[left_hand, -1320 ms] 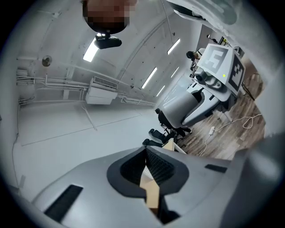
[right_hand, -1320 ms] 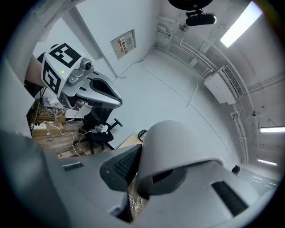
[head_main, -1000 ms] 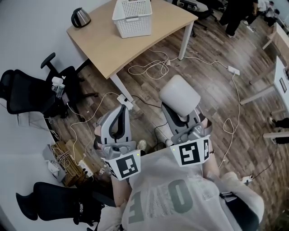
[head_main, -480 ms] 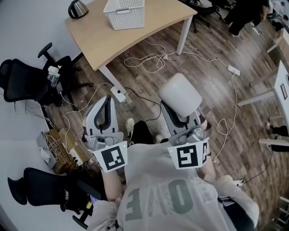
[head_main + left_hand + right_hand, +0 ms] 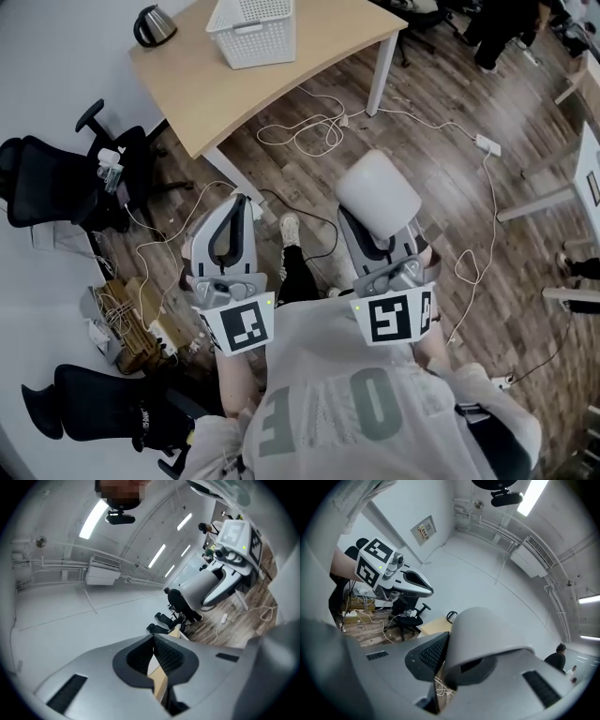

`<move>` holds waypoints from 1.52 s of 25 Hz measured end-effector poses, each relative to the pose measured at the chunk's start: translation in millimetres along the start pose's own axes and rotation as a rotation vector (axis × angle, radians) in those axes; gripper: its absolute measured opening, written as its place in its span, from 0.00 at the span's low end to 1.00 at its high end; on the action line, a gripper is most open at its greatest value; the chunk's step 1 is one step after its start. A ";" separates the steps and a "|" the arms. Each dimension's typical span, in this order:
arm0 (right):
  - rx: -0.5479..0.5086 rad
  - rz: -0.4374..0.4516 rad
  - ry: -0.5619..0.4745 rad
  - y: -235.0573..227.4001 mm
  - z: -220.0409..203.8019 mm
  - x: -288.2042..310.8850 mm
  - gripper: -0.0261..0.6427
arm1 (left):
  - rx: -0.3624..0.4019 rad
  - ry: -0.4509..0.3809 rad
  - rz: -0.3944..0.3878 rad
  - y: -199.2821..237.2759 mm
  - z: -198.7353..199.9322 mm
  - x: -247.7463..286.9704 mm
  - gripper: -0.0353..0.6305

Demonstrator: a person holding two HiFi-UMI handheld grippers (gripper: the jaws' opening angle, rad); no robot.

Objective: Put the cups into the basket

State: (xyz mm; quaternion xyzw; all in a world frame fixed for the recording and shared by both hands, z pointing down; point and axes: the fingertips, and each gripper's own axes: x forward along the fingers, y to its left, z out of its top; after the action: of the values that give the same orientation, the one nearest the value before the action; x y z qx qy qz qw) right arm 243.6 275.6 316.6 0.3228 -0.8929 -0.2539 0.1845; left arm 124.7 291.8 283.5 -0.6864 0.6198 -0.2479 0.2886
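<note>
A white cup (image 5: 378, 192) is clamped, mouth down, in my right gripper (image 5: 377, 234), held above the wooden floor; in the right gripper view the cup (image 5: 483, 639) fills the space between the jaws. My left gripper (image 5: 240, 202) hangs beside it on the left, shut with nothing in it; in the left gripper view its pads (image 5: 164, 656) nearly meet. The white slotted basket (image 5: 251, 30) stands on the wooden table (image 5: 216, 84) ahead, well beyond both grippers.
A black kettle (image 5: 150, 25) sits at the table's far left corner. White cables (image 5: 309, 131) and a power strip (image 5: 486, 144) lie on the floor. Black office chairs (image 5: 56, 183) stand at the left wall, another desk (image 5: 577, 173) at the right. A shoe (image 5: 291, 227) shows between the grippers.
The view has shifted, with the table and basket sliding up and left in the picture. My left gripper swung left, then back toward the middle. The cup stays in the right gripper.
</note>
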 end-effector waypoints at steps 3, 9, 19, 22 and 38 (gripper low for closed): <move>-0.026 0.030 -0.039 -1.0 14.4 23.4 0.09 | -0.089 -0.035 0.012 14.8 -7.5 11.9 0.07; -0.101 0.042 -0.030 -3.8 19.1 93.4 0.09 | -0.050 -0.058 0.014 37.8 -45.5 55.0 0.07; -0.137 0.029 0.031 -54.0 36.8 235.5 0.09 | -0.077 -0.129 -0.039 104.4 -95.6 174.0 0.07; -0.149 0.018 0.047 -69.7 42.1 284.2 0.09 | -0.078 -0.149 -0.040 136.4 -116.8 205.0 0.07; -0.122 -0.056 0.121 -135.9 27.8 455.7 0.09 | -0.085 -0.182 -0.070 223.6 -203.4 356.8 0.07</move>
State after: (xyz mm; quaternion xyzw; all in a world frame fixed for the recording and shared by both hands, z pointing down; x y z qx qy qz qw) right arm -34.2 -110.5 291.9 0.3504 -0.8537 -0.2927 0.2504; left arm -136.7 -95.5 264.5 -0.7390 0.5764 -0.1680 0.3057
